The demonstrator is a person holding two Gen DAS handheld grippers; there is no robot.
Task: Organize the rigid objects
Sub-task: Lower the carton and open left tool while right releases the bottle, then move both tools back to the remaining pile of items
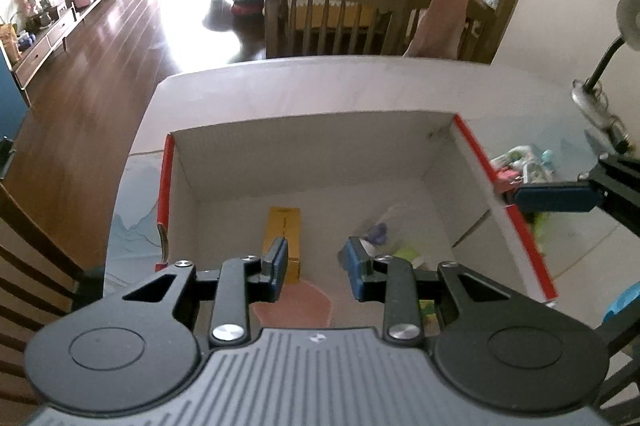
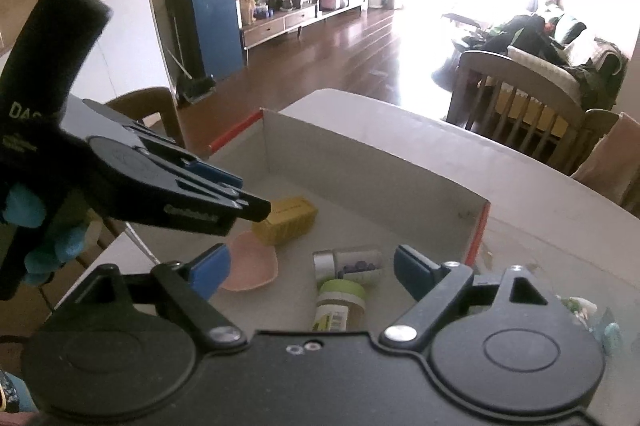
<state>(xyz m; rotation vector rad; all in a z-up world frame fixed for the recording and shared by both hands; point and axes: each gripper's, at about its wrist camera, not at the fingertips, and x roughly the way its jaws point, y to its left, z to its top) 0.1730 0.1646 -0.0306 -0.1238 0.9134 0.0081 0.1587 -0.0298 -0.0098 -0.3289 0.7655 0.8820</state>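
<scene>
Left gripper [image 1: 316, 268]: I've got it hanging over the near end of the box, jaws spread, nothing between the blue pads.
Right gripper [image 2: 310, 272]: I'm holding this one at the box's right side, jaws spread wide and pinching nothing.
Box [image 1: 312, 141]: white cardboard with red edges, open at the top, sitting on the table [image 1: 360, 81].
Yellow carton [image 1: 283, 238]: lying flat on the box floor, just beyond my left pad; in the right view it sits right behind the pink dish.
Pink dish [image 2: 252, 262]: shallow, on the box floor near the left gripper's tip.
Clear jar [image 2: 352, 264]: on its side, silver cap, purple bits inside, between my right pads in the view.
Green-lidded jar [image 2: 340, 304]: also on its side, touching or just beside the clear jar, I can't tell which.
Loose clutter [image 1: 524, 165]: small pale items on the table outside the box, too blurred to name.
Chair [image 1: 336, 17]: wooden, at the table's far edge.
</scene>
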